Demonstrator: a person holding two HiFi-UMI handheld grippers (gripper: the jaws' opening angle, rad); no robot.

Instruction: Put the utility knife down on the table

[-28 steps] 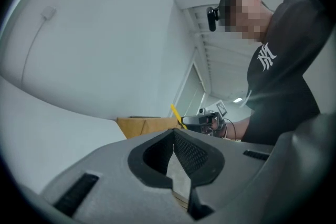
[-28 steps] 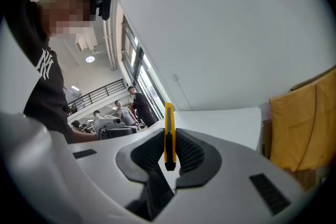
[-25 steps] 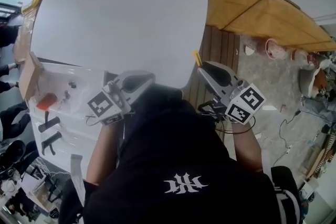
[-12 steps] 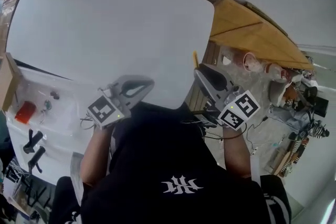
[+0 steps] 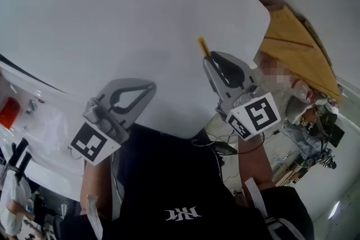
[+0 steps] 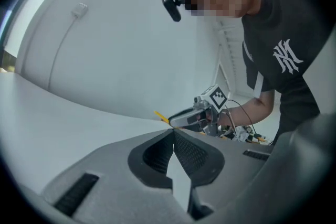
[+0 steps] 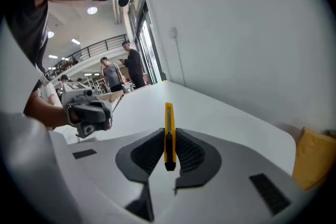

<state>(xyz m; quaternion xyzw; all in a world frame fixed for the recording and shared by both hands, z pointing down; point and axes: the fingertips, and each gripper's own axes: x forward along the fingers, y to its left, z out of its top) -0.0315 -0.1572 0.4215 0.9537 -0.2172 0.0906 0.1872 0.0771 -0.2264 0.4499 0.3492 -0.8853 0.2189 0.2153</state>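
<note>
My right gripper (image 5: 209,57) (image 7: 169,136) is shut on a yellow utility knife (image 7: 168,131) (image 5: 203,46). The knife sticks out forward past the jaw tips, over the near right part of the white table (image 5: 124,19). I hold it a little above the tabletop. At the left, my left gripper (image 5: 152,86) (image 6: 173,136) is shut with nothing between its jaws, near the table's front edge. The left gripper view also shows the right gripper (image 6: 169,122) with the knife's yellow tip (image 6: 161,117) poking out.
A clear bag with small parts and a red item (image 5: 8,112) lies on a white surface at the far left. Wooden boards (image 5: 295,53) lean at the right, beyond the table's edge. Several people (image 7: 113,73) stand far off.
Both grippers have moved forward over the table, the right one carrying the knife from beyond the table's right edge to above its surface. The head view has tilted further down.
</note>
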